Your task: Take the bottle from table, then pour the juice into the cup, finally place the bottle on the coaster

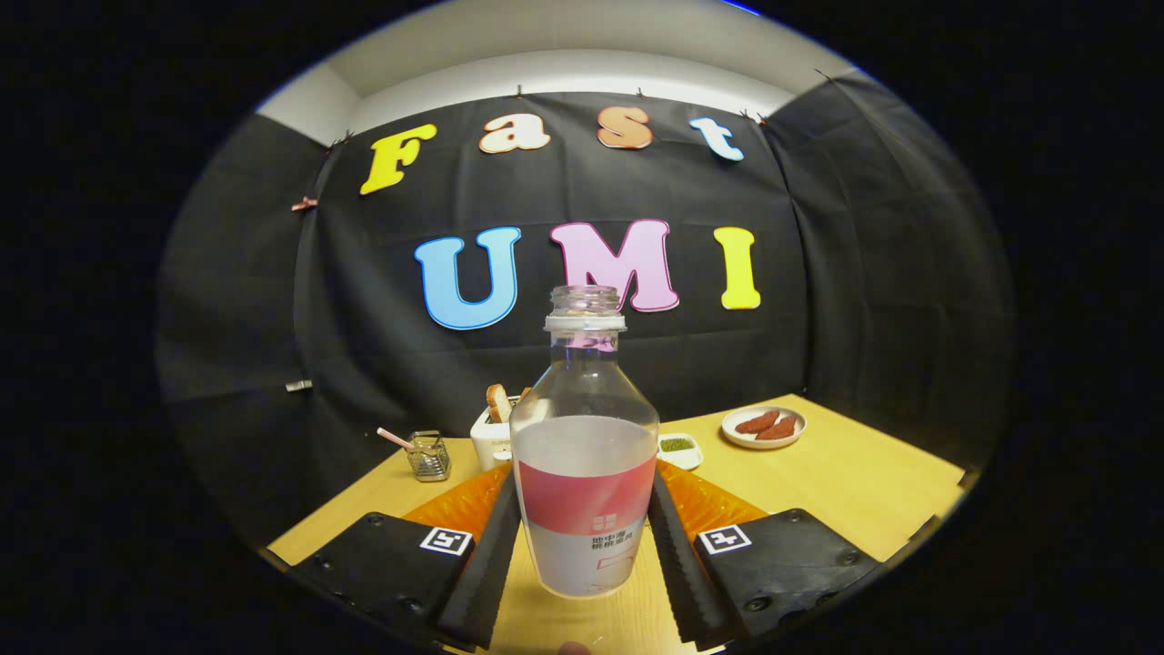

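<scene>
A clear plastic bottle [585,455] stands upright between my fingers, cap off, its neck open. It is about half full of whitish juice and wears a red and white label. My gripper [585,487] is shut on the bottle, with both fingertips [503,518] pressing its sides at label height. The bottle's base sits just over the light wooden table [846,491]; whether it touches the wood I cannot tell.
Beyond the bottle stand a white toaster [491,437] holding bread, a small wire-mesh holder [428,456] with a stick in it, a small white dish [678,448] of green bits and a plate [763,426] with red sausages. Black cloth walls close the back and sides.
</scene>
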Available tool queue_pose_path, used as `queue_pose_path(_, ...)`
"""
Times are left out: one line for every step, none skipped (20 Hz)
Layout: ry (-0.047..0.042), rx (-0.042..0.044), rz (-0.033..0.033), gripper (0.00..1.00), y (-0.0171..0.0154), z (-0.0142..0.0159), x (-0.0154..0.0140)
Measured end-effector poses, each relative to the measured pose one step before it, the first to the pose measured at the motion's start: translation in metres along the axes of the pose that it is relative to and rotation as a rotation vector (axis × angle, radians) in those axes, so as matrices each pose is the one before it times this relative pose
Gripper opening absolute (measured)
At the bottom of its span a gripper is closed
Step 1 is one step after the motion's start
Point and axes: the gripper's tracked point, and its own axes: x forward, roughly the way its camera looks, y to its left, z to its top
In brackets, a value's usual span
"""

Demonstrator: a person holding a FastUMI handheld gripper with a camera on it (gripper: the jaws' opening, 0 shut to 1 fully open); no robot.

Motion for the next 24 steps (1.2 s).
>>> queue_pose_path(0.00131,0.04325,-0.01282,0.75,-0.00689,-0.00102,0.00128)
queue_pose_path(0.00215,0.05095,-0.00622,0.75,-0.00422,-0.00157,0.00249)
queue_pose_path(0.00719,0.05945,-0.00349,0.75,-0.00321,-0.00127,0.00268)
queue_pose_path(0.01257,0.06532,-0.00026,0.75,-0.00191,-0.00438,0.00287)
queue_pose_path(0.01704,0.06799,-0.00022,0.75,-0.00255,-0.00406,0.00341)
queue_pose_path(0.01311,0.06502,-0.01010,0.75,-0.00479,-0.00414,0.00264)
queue_pose_path(0.00917,0.06133,-0.00775,0.75,-0.00528,-0.00241,0.00308)
queue_pose_path(0.00195,0.05654,-0.00788,0.75,-0.00346,-0.00186,0.00154)
queue_pose_path(0.00093,0.04372,-0.00948,0.75,-0.00458,-0.00057,0.00163)
queue_pose_path(0.00639,0.04153,-0.00555,0.75,-0.00432,-0.00278,0.00076)
queue_pose_path(0.00986,0.04341,-0.00503,0.75,-0.00442,-0.00234,0.00106)
queue_pose_path(0.01310,0.04705,-0.00255,0.75,-0.00349,-0.00292,0.00162)
queue_pose_path(0.01529,0.04892,-0.00363,0.75,-0.00348,-0.00440,0.00227)
queue_pose_path(0.01306,0.05064,-0.00791,0.75,-0.00485,-0.00319,0.00158)
queue_pose_path(0.00882,0.05051,-0.00840,0.75,-0.00477,-0.00188,0.00169)
queue_pose_path(0.00214,0.04613,-0.00701,0.75,-0.00345,-0.00177,0.00014)
queue_pose_path(-0.00127,0.03803,-0.00714,0.75,-0.00311,-0.00007,0.00189)
queue_pose_path(-0.00181,0.02960,-0.01058,0.75,-0.00536,-0.00156,-0.00092)
queue_pose_path(-0.00227,0.02426,-0.01165,0.75,-0.00517,-0.00087,0.00134)
queue_pose_path(0.00046,0.02311,-0.00729,0.75,-0.00405,-0.00083,0.00011)
queue_pose_path(0.00259,0.02535,-0.00249,0.75,-0.00126,-0.00058,0.00055)
queue_pose_path(0.00022,0.02710,-0.00208,0.75,-0.00101,0.00168,0.00221)
queue_pose_path(-0.00325,0.02728,-0.00175,0.75,-0.00204,0.00009,0.00124)
queue_pose_path(-0.00530,0.02538,-0.00083,0.75,-0.00157,0.00061,0.00135)
